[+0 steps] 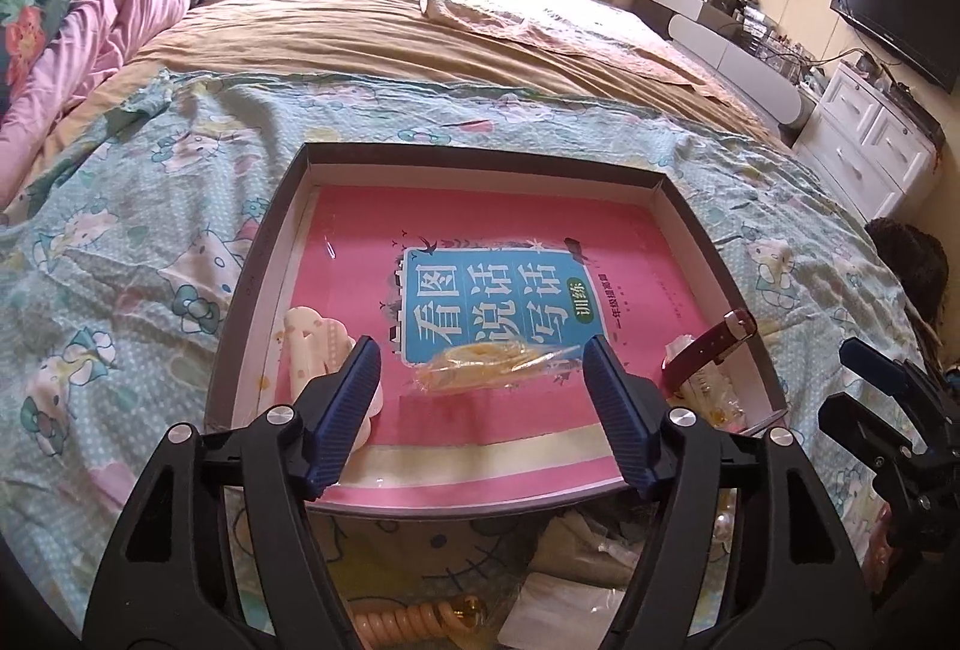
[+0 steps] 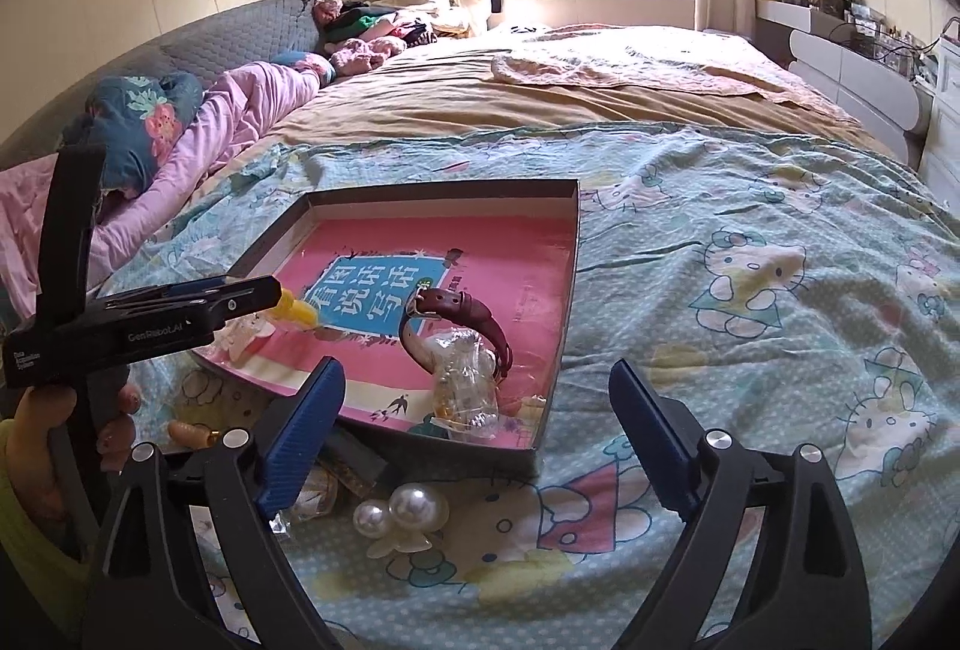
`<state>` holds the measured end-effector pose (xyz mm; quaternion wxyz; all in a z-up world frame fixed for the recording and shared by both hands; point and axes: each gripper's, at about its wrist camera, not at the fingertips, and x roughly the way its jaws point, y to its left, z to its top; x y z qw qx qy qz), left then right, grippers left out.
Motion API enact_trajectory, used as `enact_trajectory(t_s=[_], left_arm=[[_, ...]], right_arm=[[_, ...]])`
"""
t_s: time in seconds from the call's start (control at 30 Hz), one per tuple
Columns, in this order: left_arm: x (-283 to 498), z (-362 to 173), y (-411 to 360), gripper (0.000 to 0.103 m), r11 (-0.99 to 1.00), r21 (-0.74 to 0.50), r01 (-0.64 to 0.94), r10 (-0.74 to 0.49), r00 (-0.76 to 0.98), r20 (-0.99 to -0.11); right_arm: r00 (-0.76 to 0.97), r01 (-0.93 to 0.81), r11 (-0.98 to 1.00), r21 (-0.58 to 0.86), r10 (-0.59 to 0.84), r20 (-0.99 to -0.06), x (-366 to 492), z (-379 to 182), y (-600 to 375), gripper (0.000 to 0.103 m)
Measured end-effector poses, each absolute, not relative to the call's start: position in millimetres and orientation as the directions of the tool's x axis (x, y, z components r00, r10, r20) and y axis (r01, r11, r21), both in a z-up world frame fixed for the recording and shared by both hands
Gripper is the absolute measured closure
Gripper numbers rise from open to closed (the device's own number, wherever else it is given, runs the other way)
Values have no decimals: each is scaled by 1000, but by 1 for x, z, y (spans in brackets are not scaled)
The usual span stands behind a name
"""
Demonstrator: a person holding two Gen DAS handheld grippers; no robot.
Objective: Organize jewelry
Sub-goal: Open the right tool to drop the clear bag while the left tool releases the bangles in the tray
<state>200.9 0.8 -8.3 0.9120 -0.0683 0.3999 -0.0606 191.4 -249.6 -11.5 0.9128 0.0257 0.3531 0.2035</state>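
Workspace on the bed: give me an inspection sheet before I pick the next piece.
Surface: cartoon-print bedspread, rumpled.
Job's things: shallow box lined with a pink book cover; inside lie a yellow bagged piece, a cream hair clip, a brown-strap watch and a clear bagged piece.
Clutter: pearl clip and small bags on the bedspread outside the box.
Grippers: left tool open over the yellow bag, gripping nothing; right tool open, empty.
Cables: wires by the television.
Surroundings: pillows, clothes piled near the window, white drawers.
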Motion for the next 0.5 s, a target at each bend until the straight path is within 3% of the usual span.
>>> enact_trajectory(t_s=[0.07,0.3,0.5], left_arm=[[196,-1,2,25,983,-178,51,-164,686,-709],[177,28,11,13,979,-203,34,-163,729,-665],[160,46,19,10,976,-218,25,-162,752,-638]], right_arm=[[677,-351,917,190,389,-625,188,-7,-252,12],[700,-353,917,188,392,-596,179,9,-256,10],[718,-355,916,188,396,-573,169,23,-258,9]])
